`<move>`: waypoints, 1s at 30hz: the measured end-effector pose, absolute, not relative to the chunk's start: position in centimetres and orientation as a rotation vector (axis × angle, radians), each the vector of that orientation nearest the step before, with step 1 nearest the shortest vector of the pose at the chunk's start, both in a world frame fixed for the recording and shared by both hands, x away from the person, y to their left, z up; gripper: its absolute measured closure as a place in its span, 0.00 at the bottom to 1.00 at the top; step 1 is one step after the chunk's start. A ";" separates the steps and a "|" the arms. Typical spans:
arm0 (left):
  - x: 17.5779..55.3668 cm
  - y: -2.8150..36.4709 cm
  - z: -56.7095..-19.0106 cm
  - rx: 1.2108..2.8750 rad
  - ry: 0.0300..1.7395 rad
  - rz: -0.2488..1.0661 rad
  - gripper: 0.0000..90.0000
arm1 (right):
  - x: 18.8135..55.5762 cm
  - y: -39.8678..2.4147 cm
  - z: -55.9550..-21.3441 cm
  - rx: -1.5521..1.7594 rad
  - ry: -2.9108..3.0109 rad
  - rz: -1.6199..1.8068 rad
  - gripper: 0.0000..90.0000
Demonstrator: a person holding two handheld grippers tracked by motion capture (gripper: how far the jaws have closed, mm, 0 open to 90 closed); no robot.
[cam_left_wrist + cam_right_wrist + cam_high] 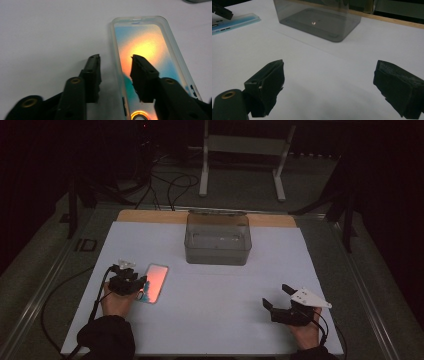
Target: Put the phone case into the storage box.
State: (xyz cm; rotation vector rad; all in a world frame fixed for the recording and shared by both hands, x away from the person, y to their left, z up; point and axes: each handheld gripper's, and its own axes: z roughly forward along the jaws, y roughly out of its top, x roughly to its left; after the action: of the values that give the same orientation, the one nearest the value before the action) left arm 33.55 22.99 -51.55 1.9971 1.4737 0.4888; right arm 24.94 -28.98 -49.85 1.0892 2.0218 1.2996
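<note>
A clear phone case with an orange, yellow and blue back lies flat on the white table, left of centre. My left gripper is low over its near end. In the left gripper view the jaws straddle the left rim of the case: one jaw is over bare table, the other over the case's inside. Both pads stand apart from the rim, so the left gripper is open. My right gripper rests at the front right with its jaws wide open and nothing between them. The case's end lies far off to the left in the right gripper view.
A smoky transparent plastic bin stands at the back centre of the white sheet, also ahead of the right gripper. A wooden strip runs along the table's far edge. Cables and a white frame lie on the floor beyond.
</note>
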 end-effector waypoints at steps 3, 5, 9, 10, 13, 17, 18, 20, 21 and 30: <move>33.7 23.0 -51.8 2.012 1.468 0.457 0.75 | 24.9 -28.9 -49.9 1.090 2.025 1.298 0.11; 33.7 22.9 -51.7 2.008 1.464 0.442 0.80 | 24.9 -28.9 -49.9 1.092 2.027 1.295 0.11; 33.5 22.8 -51.7 2.014 1.467 0.425 0.84 | 24.9 -28.9 -49.9 1.092 2.024 1.298 0.11; 33.5 22.8 -51.6 2.019 1.466 0.422 0.84 | 24.9 -28.9 -49.9 1.092 2.024 1.298 0.11; 33.3 22.7 -51.5 2.034 1.469 0.413 0.86 | 24.9 -29.0 -49.8 1.090 2.023 1.297 0.11; 33.3 22.8 -51.4 2.042 1.480 0.411 0.90 | 24.9 -28.9 -49.9 1.092 2.027 1.296 0.11; 33.3 22.8 -51.4 2.043 1.484 0.414 0.92 | 24.9 -28.9 -49.9 1.091 2.028 1.295 0.11; 33.3 22.8 -51.4 2.054 1.488 0.430 0.96 | 24.9 -28.9 -49.9 1.091 2.028 1.298 0.11; 33.3 22.7 -51.3 2.058 1.487 0.434 0.96 | 24.9 -28.9 -49.9 1.091 2.028 1.296 0.11; 33.0 22.4 -51.4 2.049 1.484 0.465 0.99 | 24.9 -28.9 -49.8 1.095 2.028 1.299 0.11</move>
State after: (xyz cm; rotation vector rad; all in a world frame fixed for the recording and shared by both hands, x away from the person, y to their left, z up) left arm 33.04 22.43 -51.42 2.0491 1.4840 0.4646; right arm 24.90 -28.92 -49.85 1.0947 2.0281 1.2994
